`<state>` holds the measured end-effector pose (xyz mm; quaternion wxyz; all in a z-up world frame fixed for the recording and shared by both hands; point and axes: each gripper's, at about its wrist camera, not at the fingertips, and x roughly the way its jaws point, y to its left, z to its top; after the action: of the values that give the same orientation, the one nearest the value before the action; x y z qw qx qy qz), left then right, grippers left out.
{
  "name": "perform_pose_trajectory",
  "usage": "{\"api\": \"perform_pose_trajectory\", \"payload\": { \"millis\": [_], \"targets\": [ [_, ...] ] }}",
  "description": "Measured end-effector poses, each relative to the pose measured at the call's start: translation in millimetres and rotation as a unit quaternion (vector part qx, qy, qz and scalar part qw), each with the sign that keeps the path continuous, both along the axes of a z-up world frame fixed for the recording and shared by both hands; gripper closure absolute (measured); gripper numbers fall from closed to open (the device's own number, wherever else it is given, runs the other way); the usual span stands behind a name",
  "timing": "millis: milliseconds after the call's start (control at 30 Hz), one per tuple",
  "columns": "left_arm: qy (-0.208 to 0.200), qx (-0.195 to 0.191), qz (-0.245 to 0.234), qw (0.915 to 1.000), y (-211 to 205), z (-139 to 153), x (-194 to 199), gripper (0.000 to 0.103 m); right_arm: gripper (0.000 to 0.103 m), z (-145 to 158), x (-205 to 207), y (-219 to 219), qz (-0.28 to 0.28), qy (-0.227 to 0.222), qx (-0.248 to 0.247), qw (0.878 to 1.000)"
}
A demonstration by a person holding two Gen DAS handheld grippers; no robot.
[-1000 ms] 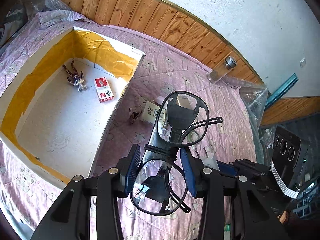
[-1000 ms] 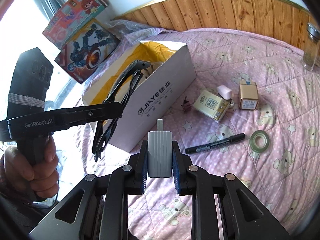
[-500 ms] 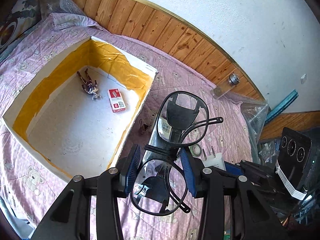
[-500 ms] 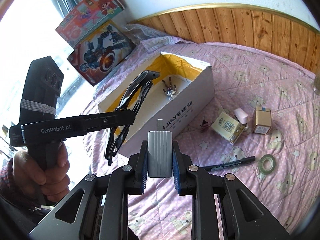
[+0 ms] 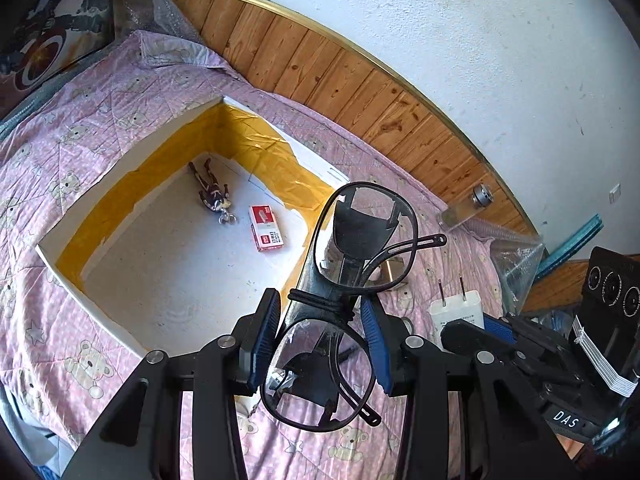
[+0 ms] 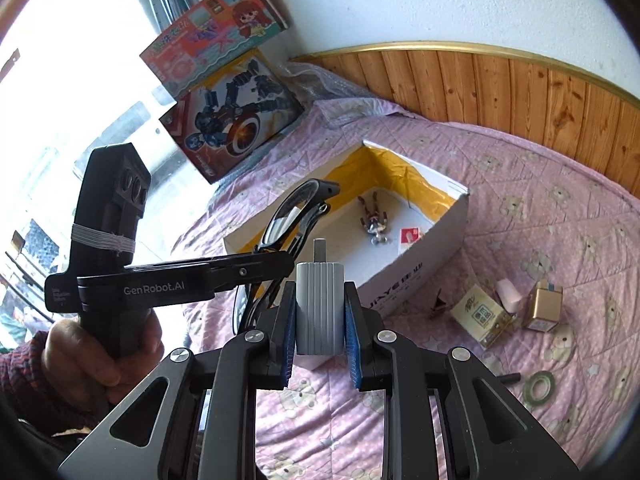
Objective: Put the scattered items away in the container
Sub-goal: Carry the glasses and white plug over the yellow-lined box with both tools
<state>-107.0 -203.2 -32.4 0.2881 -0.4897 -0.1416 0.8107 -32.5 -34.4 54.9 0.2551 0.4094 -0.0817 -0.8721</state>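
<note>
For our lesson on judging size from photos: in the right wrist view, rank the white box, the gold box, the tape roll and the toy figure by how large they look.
1. White box, clearly largest.
2. Gold box.
3. Tape roll and toy figure look too alike to rank; the figure lies farther away, so it may really be bigger.

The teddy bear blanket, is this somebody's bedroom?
Probably a bedroom at home: a pink quilt with bears covers a bed-like surface, wood panelling lines the wall, and toy boxes lean by the window.
</note>
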Motion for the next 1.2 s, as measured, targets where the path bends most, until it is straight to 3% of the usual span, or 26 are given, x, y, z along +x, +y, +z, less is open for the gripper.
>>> {"api": "perform_pose_trajectory", "payload": {
  "millis": [500, 1200],
  "targets": [
    [-0.004, -0.003, 0.045, 0.999, -27, -4, -31, 0.06, 0.08, 9, -38, -33, 0.027, 0.012, 0.01, 1.0],
    [-0.041, -0.056, 0.092, 0.9934, -27, -33, -92, 0.06, 0.08, -33, -126, -42, 0.003, -0.061, 0.026, 0.998]
  ]
}}
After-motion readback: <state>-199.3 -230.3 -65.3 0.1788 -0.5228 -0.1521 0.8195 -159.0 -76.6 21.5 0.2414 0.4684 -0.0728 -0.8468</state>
